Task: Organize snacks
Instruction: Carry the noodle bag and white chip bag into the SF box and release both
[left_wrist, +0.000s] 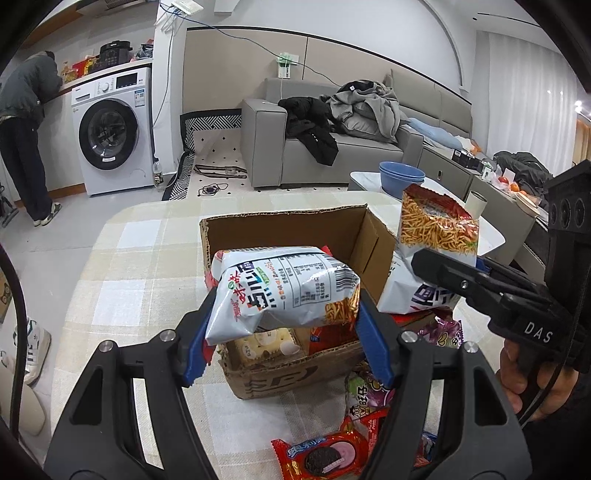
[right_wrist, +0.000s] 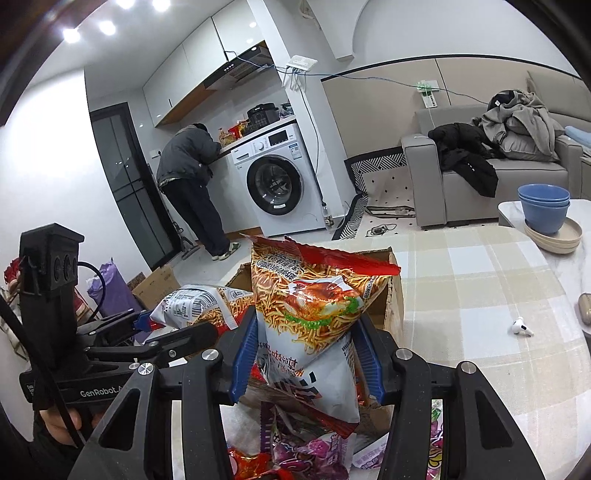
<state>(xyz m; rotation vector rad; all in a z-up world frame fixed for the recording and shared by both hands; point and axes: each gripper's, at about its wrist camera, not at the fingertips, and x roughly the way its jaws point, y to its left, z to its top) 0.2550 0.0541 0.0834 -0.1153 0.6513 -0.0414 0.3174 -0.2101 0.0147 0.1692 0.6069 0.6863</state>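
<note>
My left gripper (left_wrist: 284, 332) is shut on a white noodle-snack bag (left_wrist: 284, 291) that lies sideways over the open cardboard box (left_wrist: 280, 225). A cracker pack (left_wrist: 266, 343) and red packets lie inside the box. My right gripper (right_wrist: 306, 354) is shut on a second noodle-snack bag (right_wrist: 314, 306), held upright with its torn red top above the box's right side; in the left wrist view this second noodle-snack bag (left_wrist: 436, 225) stands beside the box, with the right gripper (left_wrist: 447, 269) clamped on it. Loose on the table near me lie an Oreo pack (left_wrist: 321, 458) and purple candy packs (left_wrist: 365, 391).
The box stands on a checked tablecloth (right_wrist: 461, 280). Blue bowls (right_wrist: 543, 206) on plates sit at the far right, an earbud (right_wrist: 522, 326) lies on the cloth. A person (right_wrist: 192, 177) bends at the counter beside a washing machine (right_wrist: 280, 181). A grey sofa (left_wrist: 332, 147) with clothes stands behind.
</note>
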